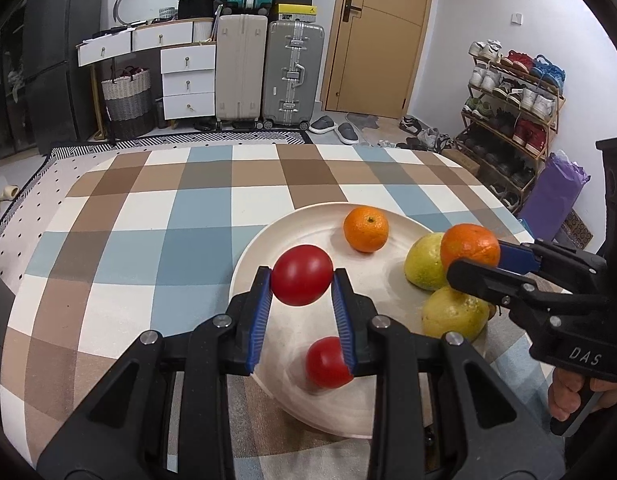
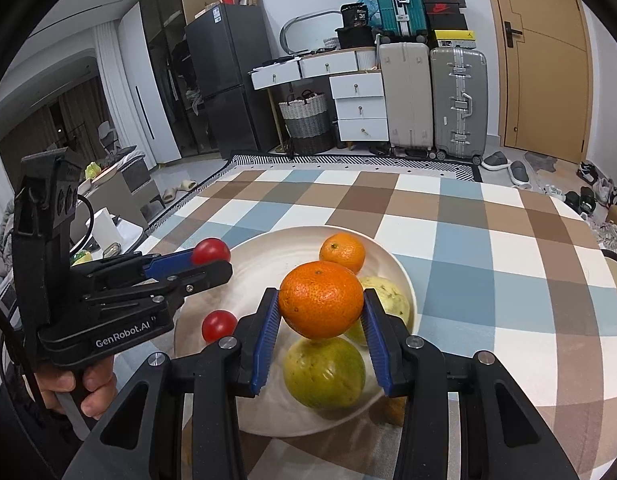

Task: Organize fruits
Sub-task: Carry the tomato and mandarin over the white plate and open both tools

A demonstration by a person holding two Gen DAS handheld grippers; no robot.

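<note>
The left gripper [image 1: 301, 280] is squeezing a red tomato [image 1: 302, 275] and holds it up over the white plate [image 1: 268, 248]. The right gripper [image 2: 320, 308] is squeezing an orange [image 2: 320, 300] over the same plate. On the plate lie another tomato [image 1: 328, 364], another orange [image 1: 365, 229] and two yellow-green fruits [image 2: 323, 372]. The plate sits on the checked counter [image 1: 148, 220].

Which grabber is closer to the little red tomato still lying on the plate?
The left. The left gripper, holding another tomato, hangs right above the tomato on the plate. The right gripper, holding an orange, is over the green fruits on the far side.
</note>
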